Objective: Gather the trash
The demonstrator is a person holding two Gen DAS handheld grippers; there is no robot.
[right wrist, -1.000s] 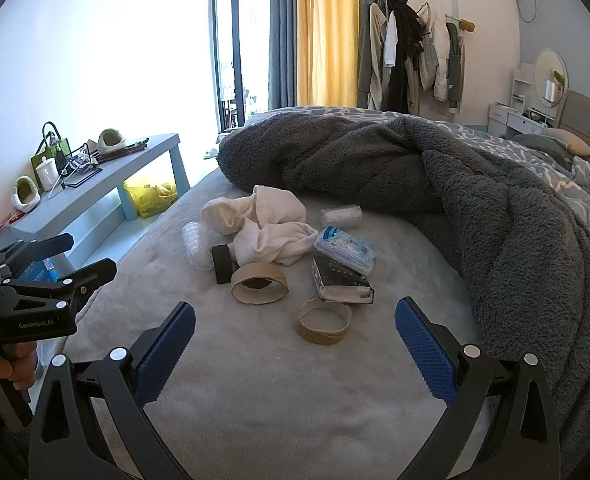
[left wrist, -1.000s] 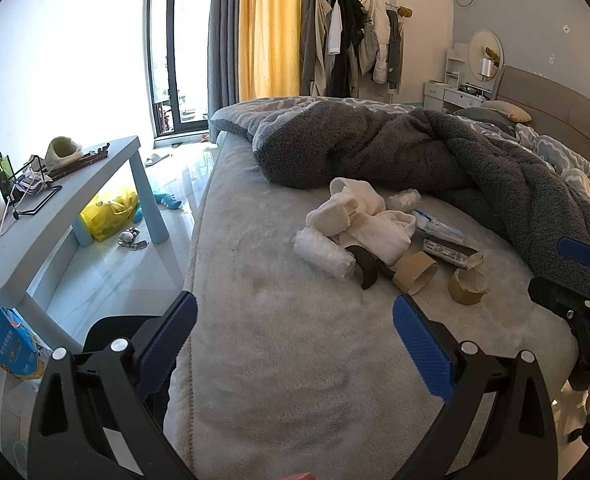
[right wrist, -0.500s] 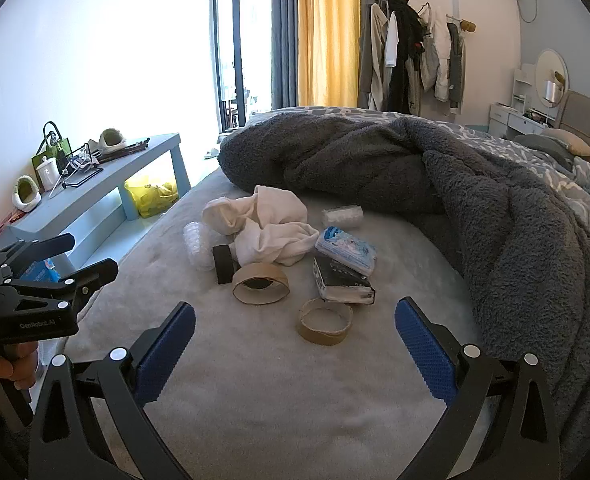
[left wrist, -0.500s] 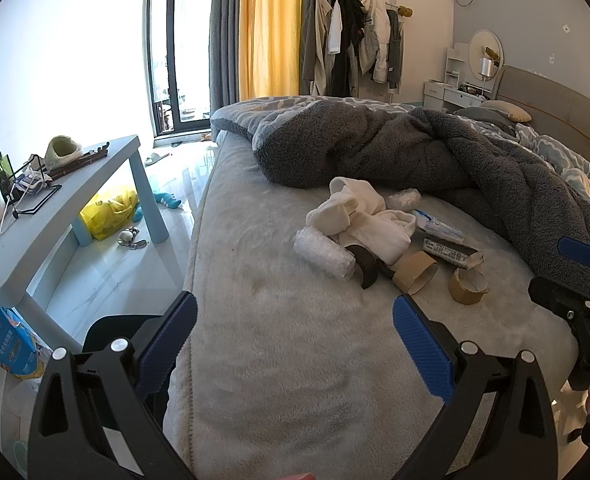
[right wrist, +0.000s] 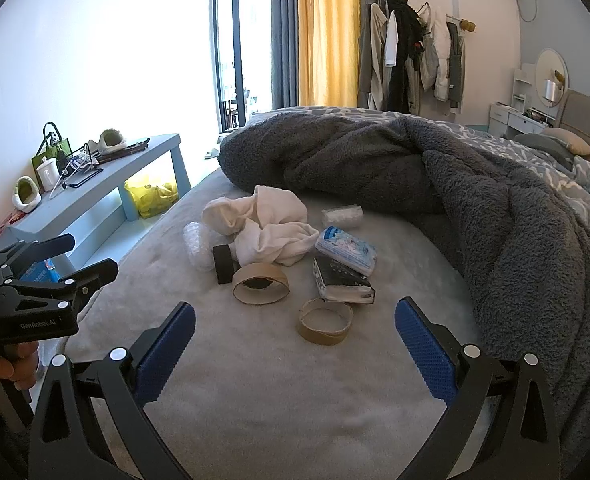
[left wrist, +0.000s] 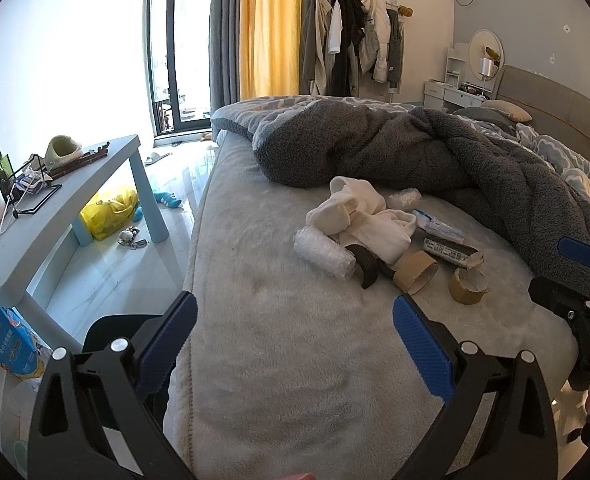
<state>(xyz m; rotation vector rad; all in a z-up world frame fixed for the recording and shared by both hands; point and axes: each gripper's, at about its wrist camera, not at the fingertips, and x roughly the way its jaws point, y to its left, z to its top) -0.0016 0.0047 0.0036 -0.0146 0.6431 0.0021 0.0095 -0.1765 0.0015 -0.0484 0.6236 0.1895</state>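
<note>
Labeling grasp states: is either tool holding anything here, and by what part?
Nothing held. Left tool and right tool are both open and empty, short of the trash pile on the bed.

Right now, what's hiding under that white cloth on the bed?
The black tape roll and the bubble-wrap roll poke out at the edge of the white cloth. Whether anything lies fully beneath it cannot be seen; the cloth covers that patch of bed.
</note>
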